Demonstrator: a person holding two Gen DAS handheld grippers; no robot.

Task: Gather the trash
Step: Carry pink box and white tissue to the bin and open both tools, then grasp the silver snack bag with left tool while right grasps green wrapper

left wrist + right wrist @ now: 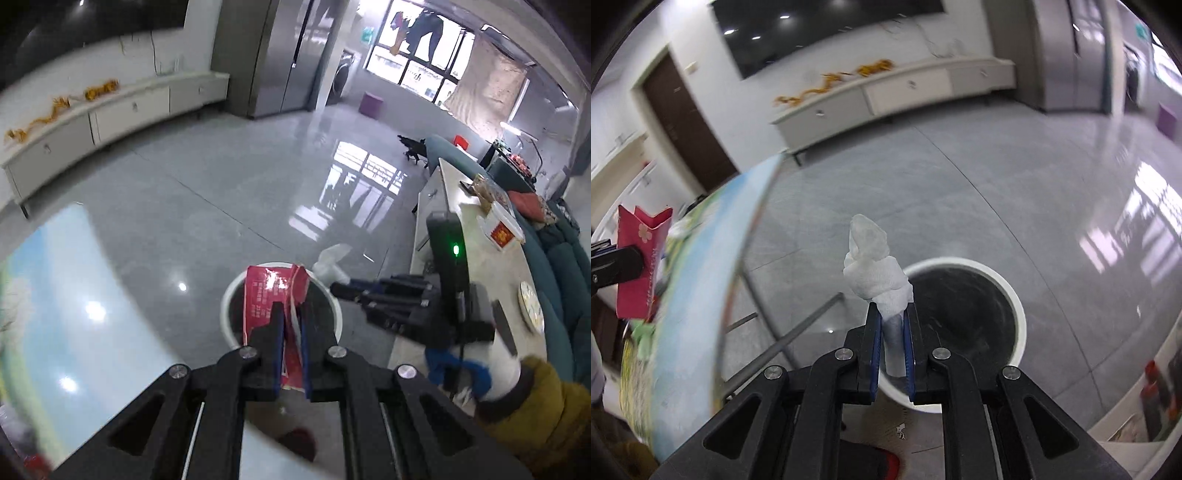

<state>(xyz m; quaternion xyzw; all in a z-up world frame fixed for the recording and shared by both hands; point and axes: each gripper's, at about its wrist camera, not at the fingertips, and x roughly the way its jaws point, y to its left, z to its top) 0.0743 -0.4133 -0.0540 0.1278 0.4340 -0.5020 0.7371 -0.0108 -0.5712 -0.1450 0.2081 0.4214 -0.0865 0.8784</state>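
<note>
My left gripper (291,314) is shut on a flattened red paper carton (271,291) and holds it right above the white round trash bin (227,299) with a black liner on the floor. My right gripper (892,314) is shut on a crumpled white tissue (875,273) and holds it above the near left rim of the same bin (1015,295). In the left wrist view the right gripper (341,288) comes in from the right with the tissue (328,258) at its tip. In the right wrist view the red carton (642,258) shows at the far left.
A round glass table with a blue-green picture top (55,295) stands left of the bin, also in the right wrist view (701,277). A long white table (480,229) with boxes and a teal sofa (561,258) are on the right. A low white cabinet (110,118) lines the far wall.
</note>
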